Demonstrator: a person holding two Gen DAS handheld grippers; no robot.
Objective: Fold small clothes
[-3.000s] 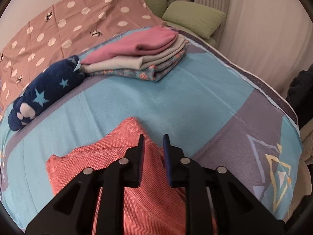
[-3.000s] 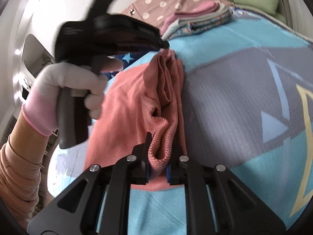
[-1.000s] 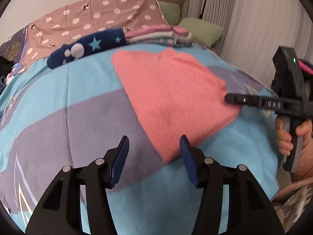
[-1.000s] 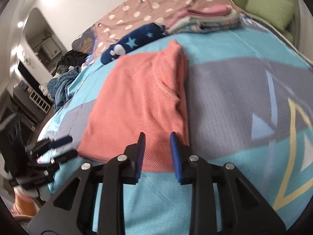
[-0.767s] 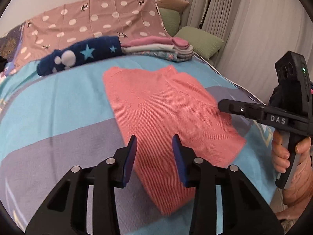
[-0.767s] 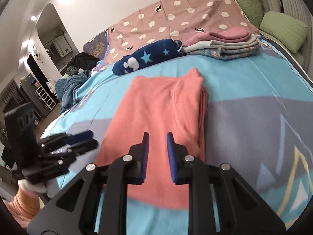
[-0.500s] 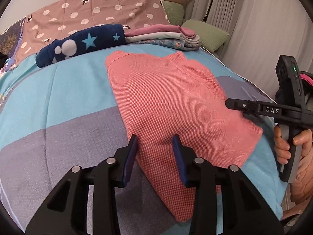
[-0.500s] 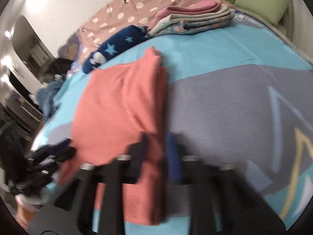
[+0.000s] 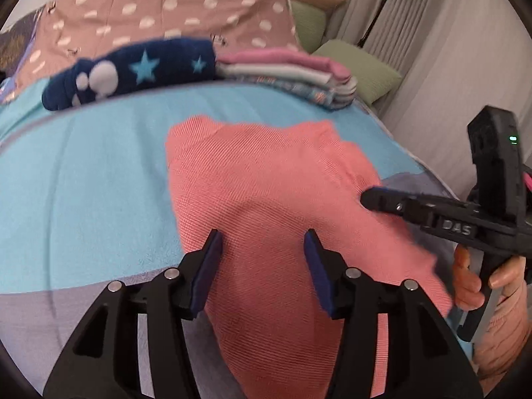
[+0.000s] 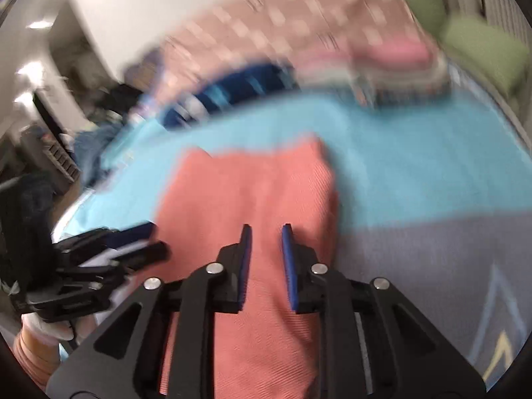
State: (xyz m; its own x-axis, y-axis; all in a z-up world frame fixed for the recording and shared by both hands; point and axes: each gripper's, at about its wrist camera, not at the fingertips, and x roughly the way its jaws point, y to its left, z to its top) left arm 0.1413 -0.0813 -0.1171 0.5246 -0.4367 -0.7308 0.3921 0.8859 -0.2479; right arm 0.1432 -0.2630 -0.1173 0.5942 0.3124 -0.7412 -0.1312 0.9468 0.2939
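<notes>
A coral knit garment (image 9: 266, 186) lies folded lengthwise on the blue and grey bedspread (image 9: 83, 183). My left gripper (image 9: 262, 252) hovers over the garment's near half. Its jaws are opening, and only the flat cloth below shows between them. In the blurred right wrist view the garment (image 10: 252, 183) runs away from my right gripper (image 10: 266, 232). That gripper's jaws are closing to a narrow gap over the cloth's right half, and no fold is pinched between them. The right gripper (image 9: 375, 196) also shows from the side at the garment's right edge, with a hand (image 9: 478, 286) holding it.
A rolled navy garment with stars (image 9: 139, 66) and a stack of folded clothes (image 9: 289, 69) lie at the far side of the bed. A polka-dot cover (image 9: 166, 6) and green pillows (image 9: 359, 66) sit behind them. Curtains hang at the right. Clutter and furniture (image 10: 50, 153) stand at the left.
Both grippers have moved forward over the coral garment. The left jaws narrowed and then spread wide again. The right jaws have drawn closer together. The garment lies as it did.
</notes>
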